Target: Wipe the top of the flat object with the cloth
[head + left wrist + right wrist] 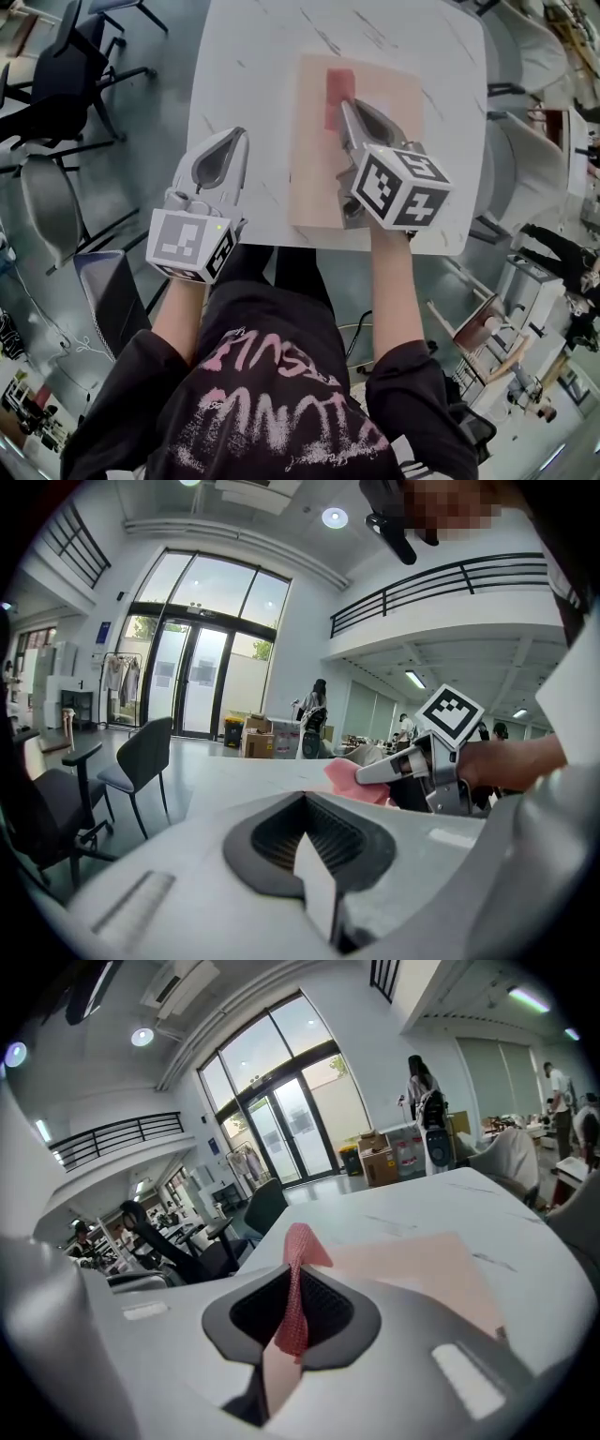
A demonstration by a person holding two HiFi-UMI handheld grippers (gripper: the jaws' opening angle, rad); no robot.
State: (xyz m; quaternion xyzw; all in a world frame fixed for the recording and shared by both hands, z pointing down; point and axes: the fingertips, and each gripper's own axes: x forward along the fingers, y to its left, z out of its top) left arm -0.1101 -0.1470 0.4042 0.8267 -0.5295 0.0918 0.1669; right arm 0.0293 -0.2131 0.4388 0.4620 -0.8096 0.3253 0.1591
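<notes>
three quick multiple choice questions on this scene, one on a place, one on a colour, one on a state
1. Where does the flat board lie?
A. on the white table
B. on a chair seat
C. on the floor

2. What colour is the cloth?
A. blue
B. pinkish red
C. green

3. How do the jaws of the right gripper stand?
A. wide apart, empty
B. closed on the cloth
C. closed on the board's edge

Answers:
1 A, the head view shows the board flat on the marbled tabletop.
2 B, the cloth shows pinkish red in every view.
3 B, the right gripper view shows the cloth pinched between the jaws.
</notes>
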